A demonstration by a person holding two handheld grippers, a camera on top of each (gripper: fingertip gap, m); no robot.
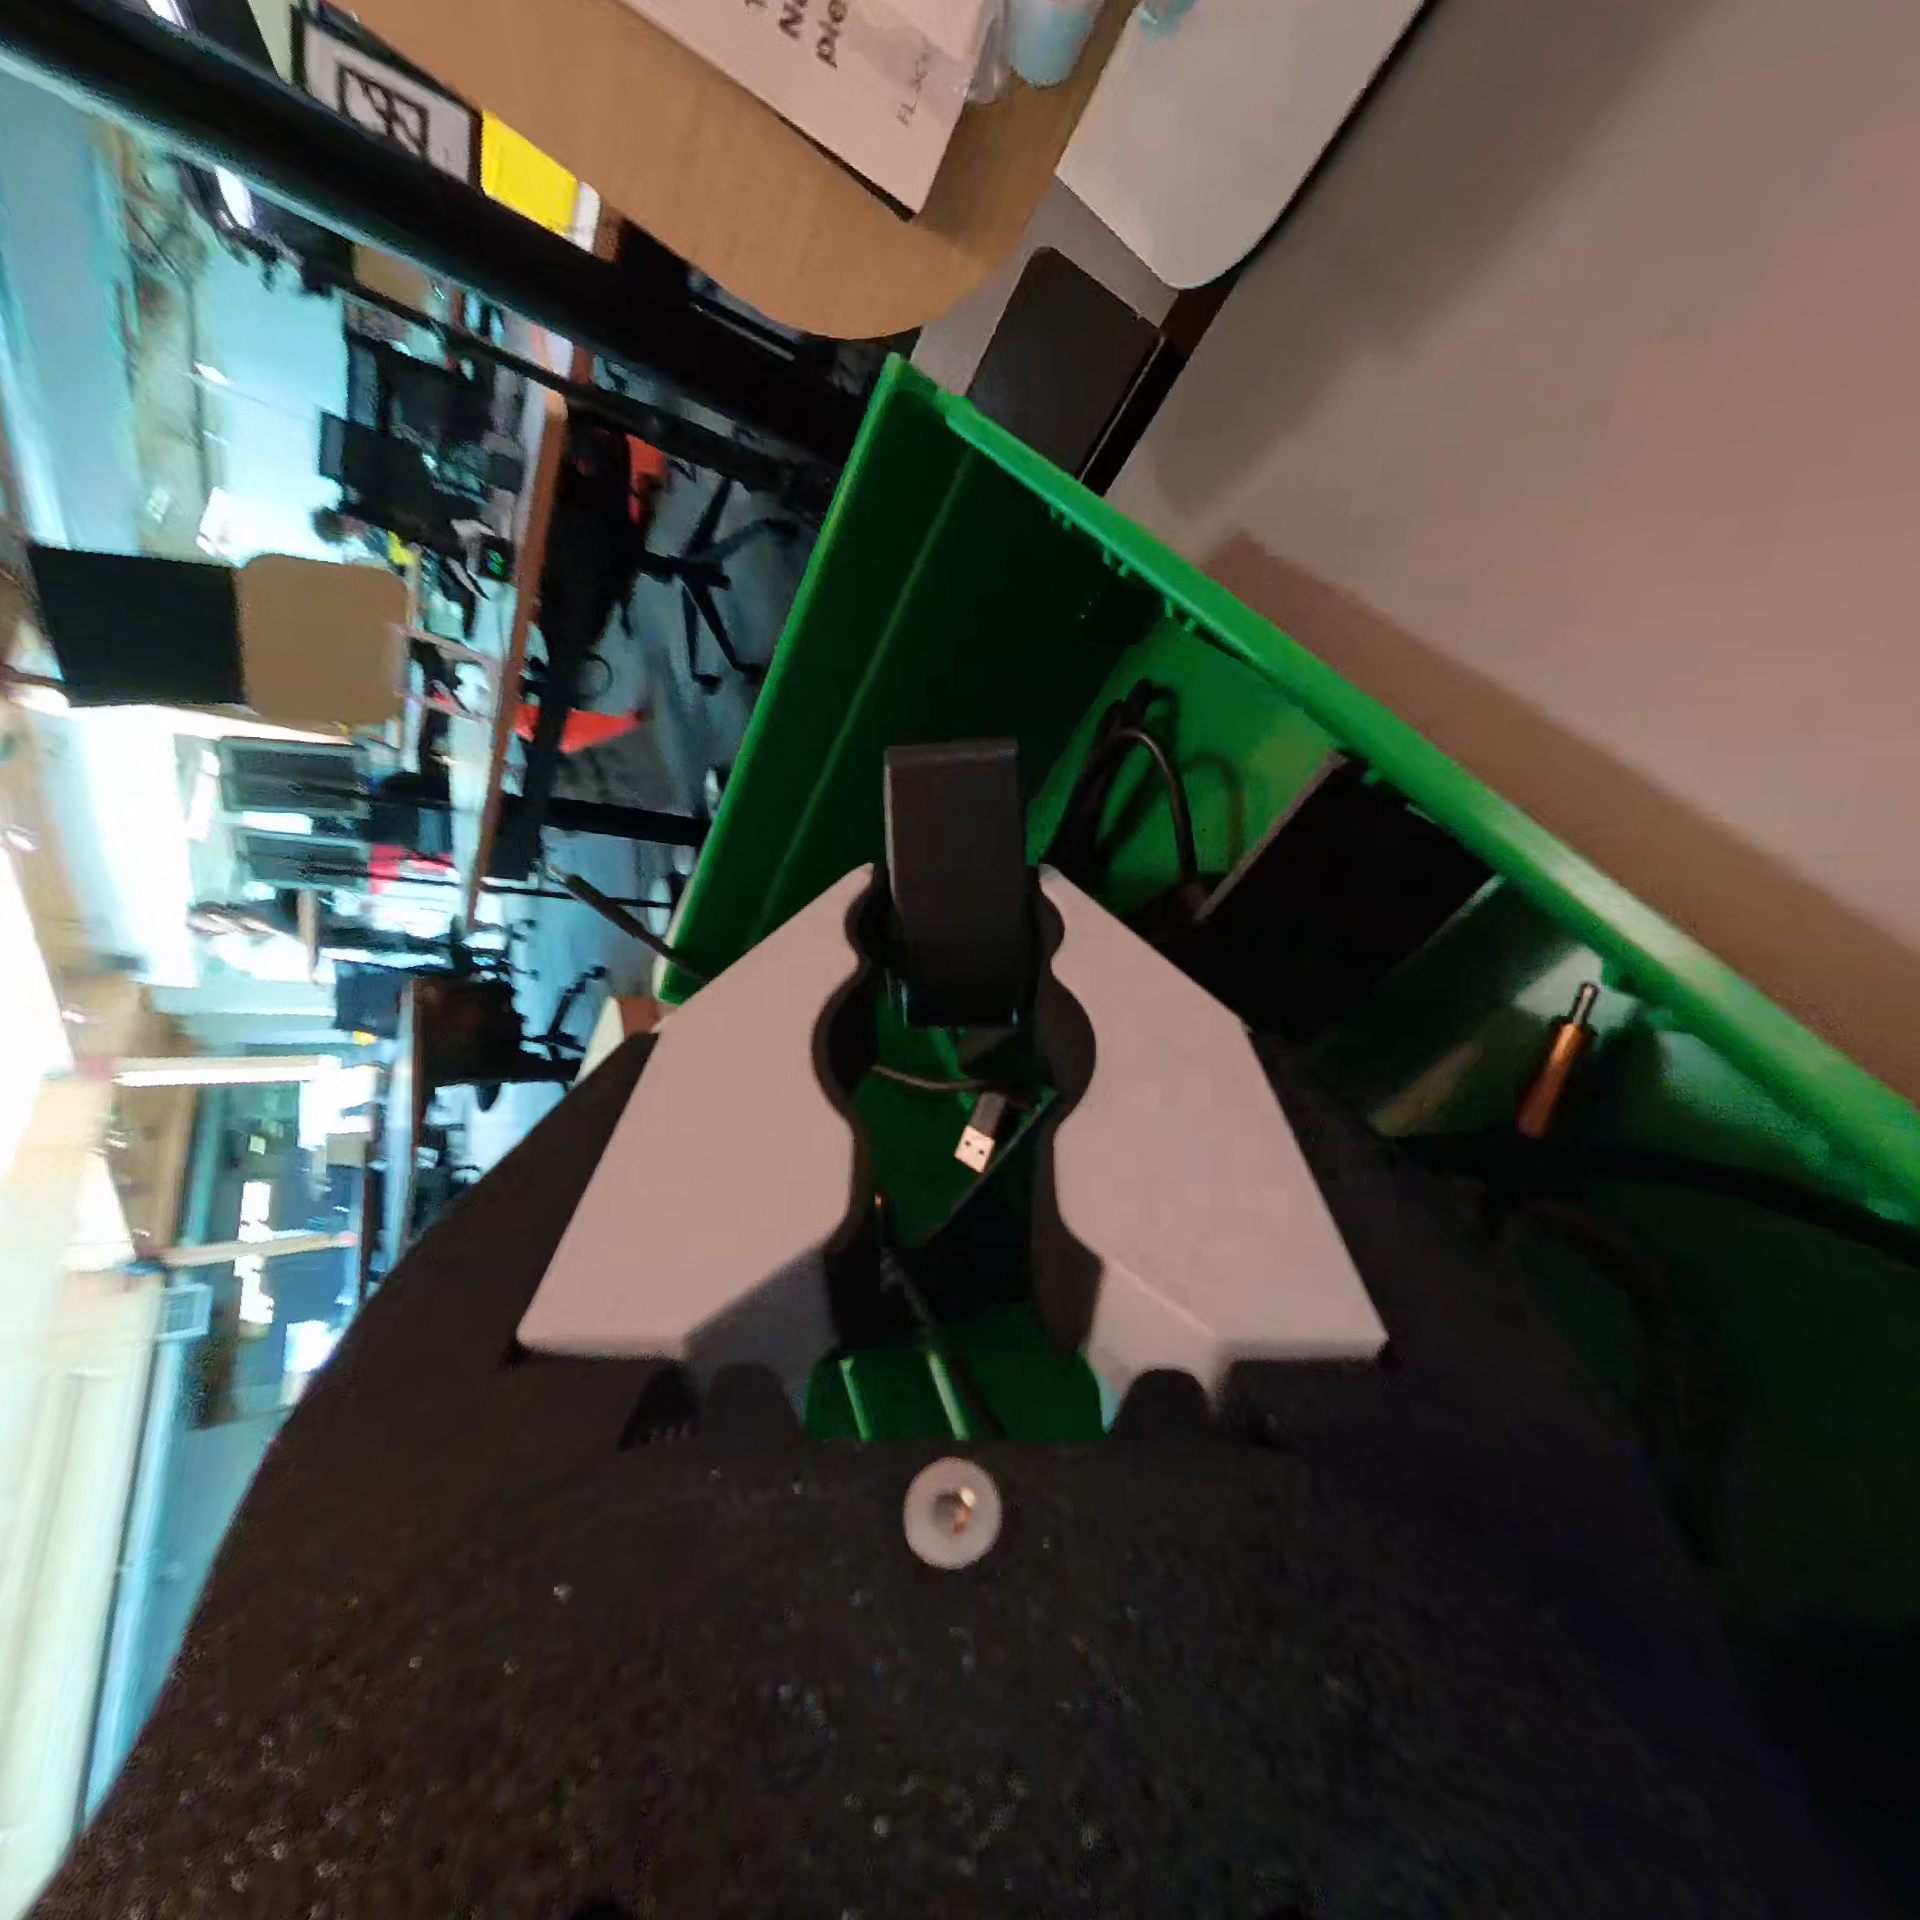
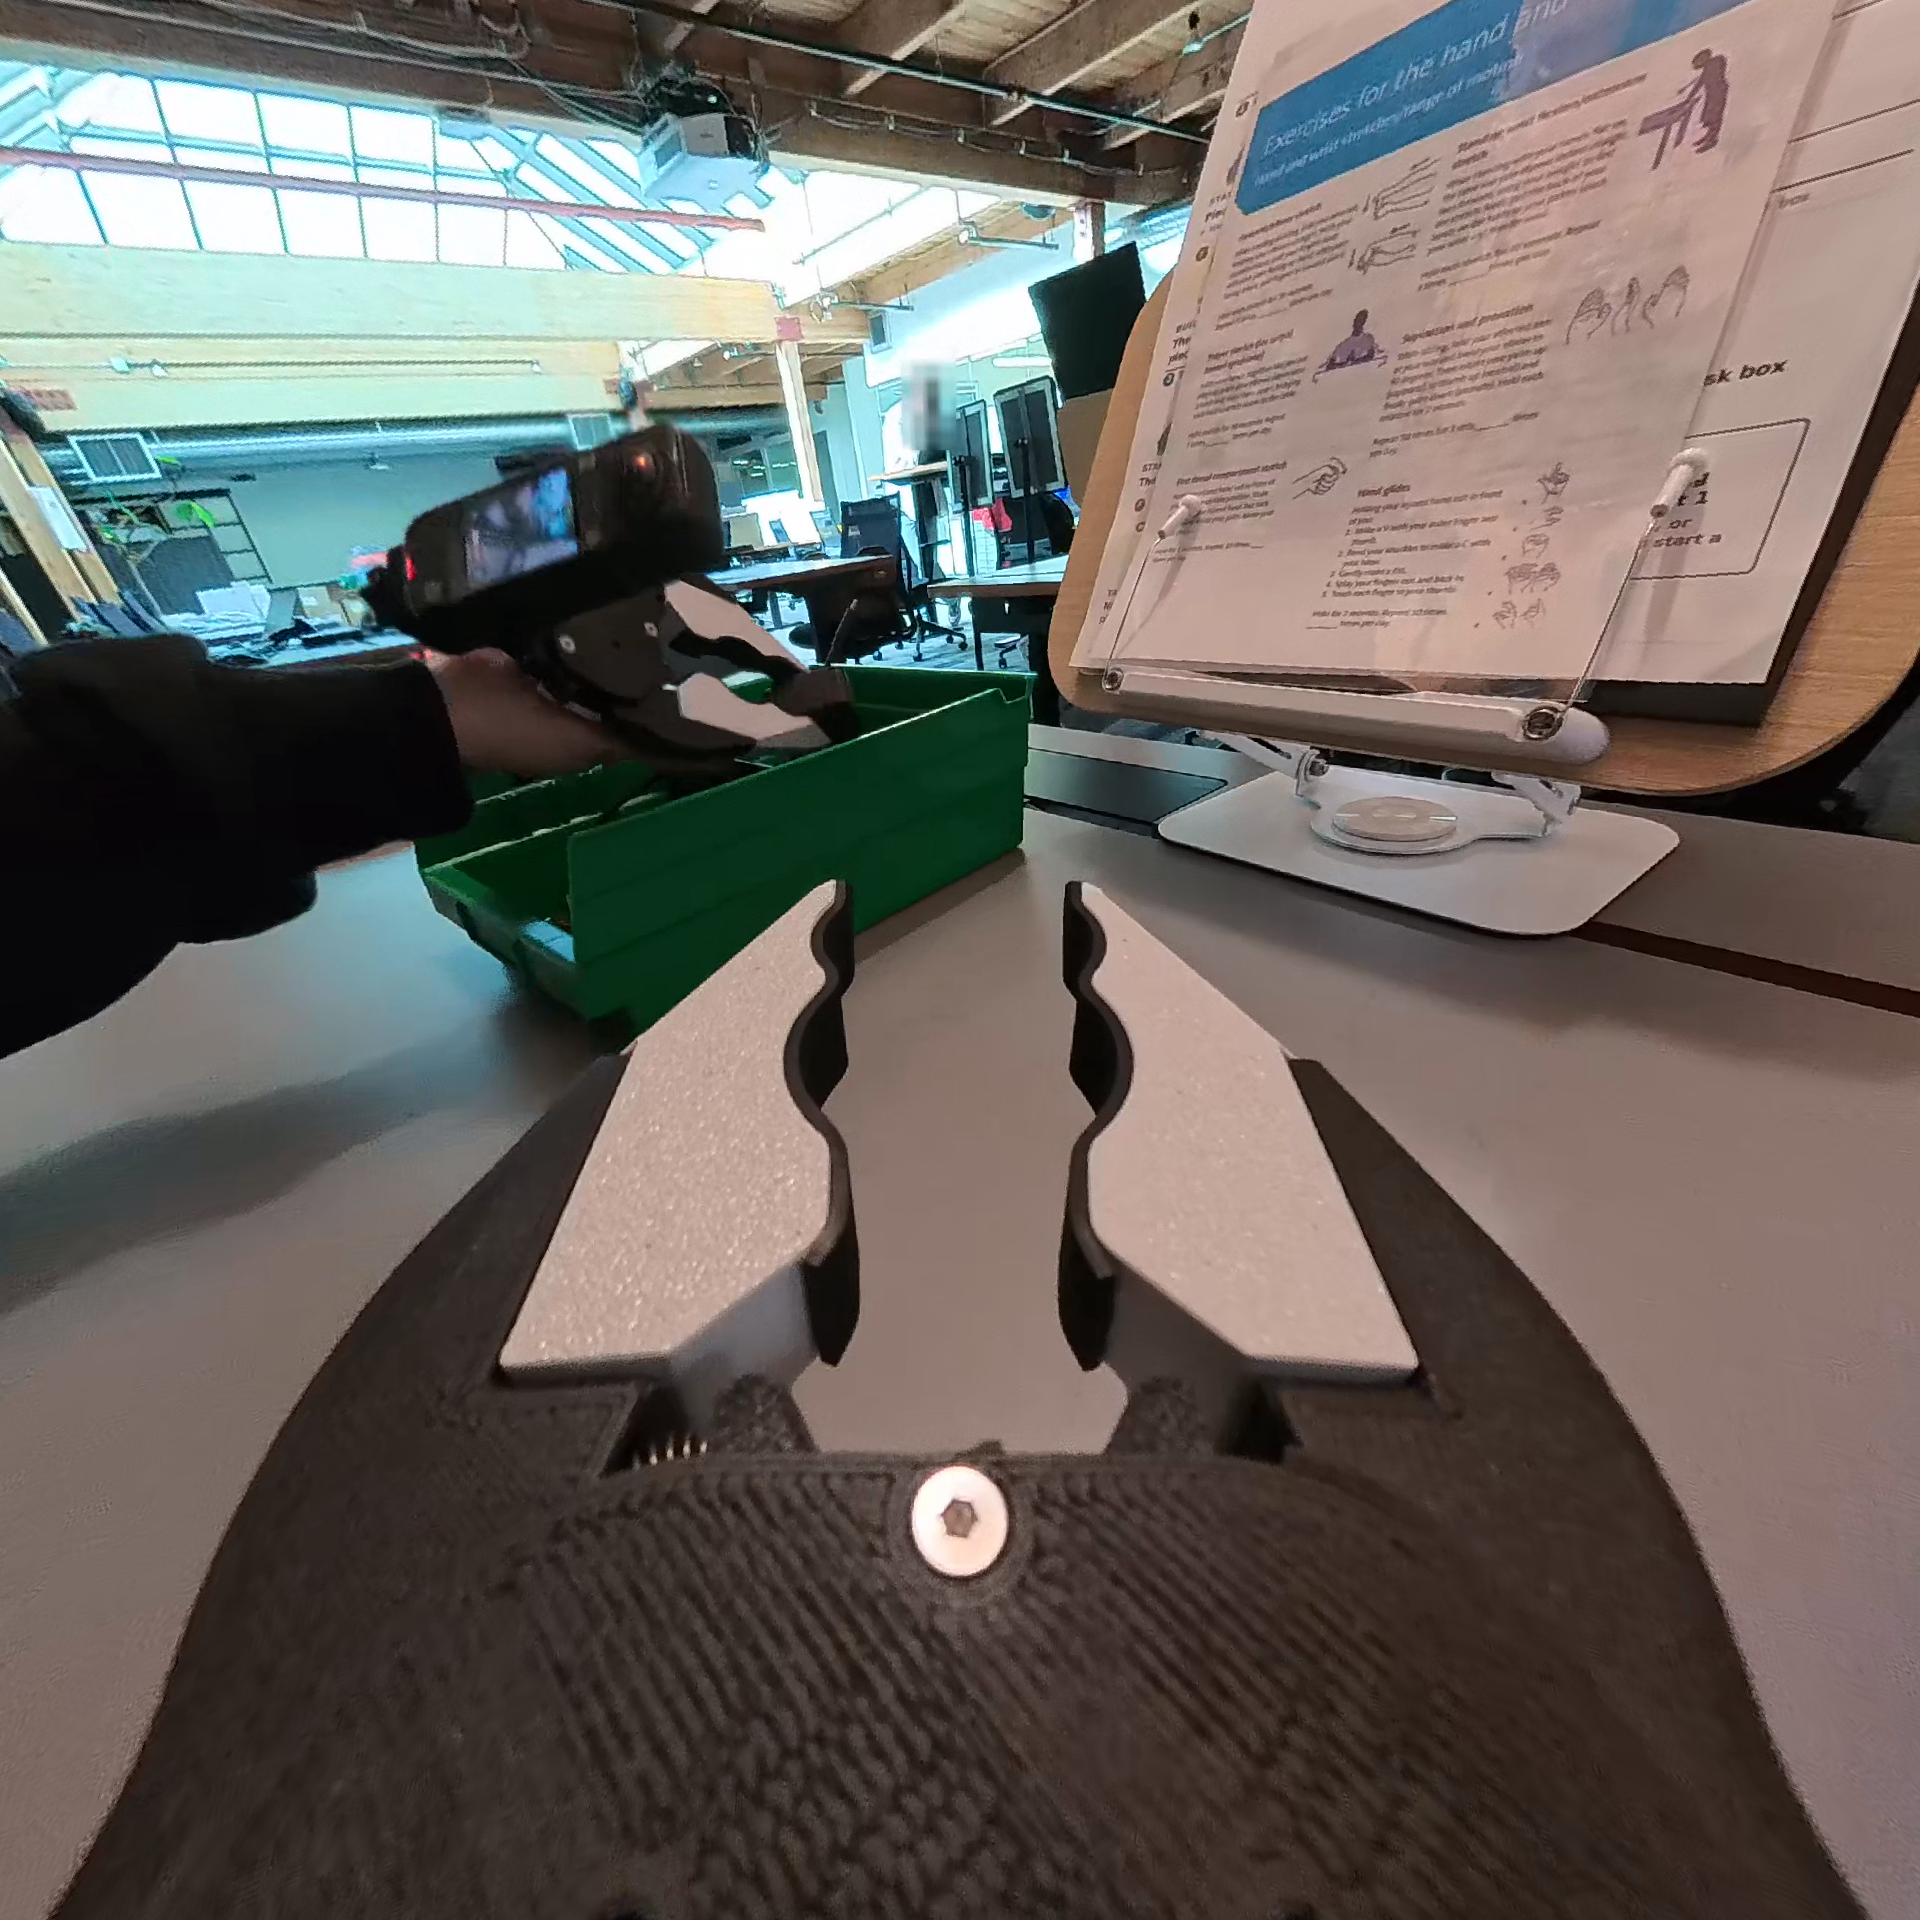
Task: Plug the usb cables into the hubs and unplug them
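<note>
Clearly, a black USB hub (image 1: 954, 883) is held between the fingertips of the left gripper (image 1: 954, 914), above the green divided bin (image 1: 935, 582). Under it, a USB cable plug (image 1: 980, 1135) with its thin black cable is seen lying loose in a compartment. A brass-coloured audio plug (image 1: 1556, 1060) is seen in another compartment. The right gripper (image 2: 958, 914) is kept apart over the grey table (image 2: 1558, 1195), its jaws parted and empty, near a document stand (image 2: 1403, 831).

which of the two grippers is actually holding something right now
The left gripper, reaching into the green bin, is clamped on a black hub. The right gripper is open and empty above the table.
</note>
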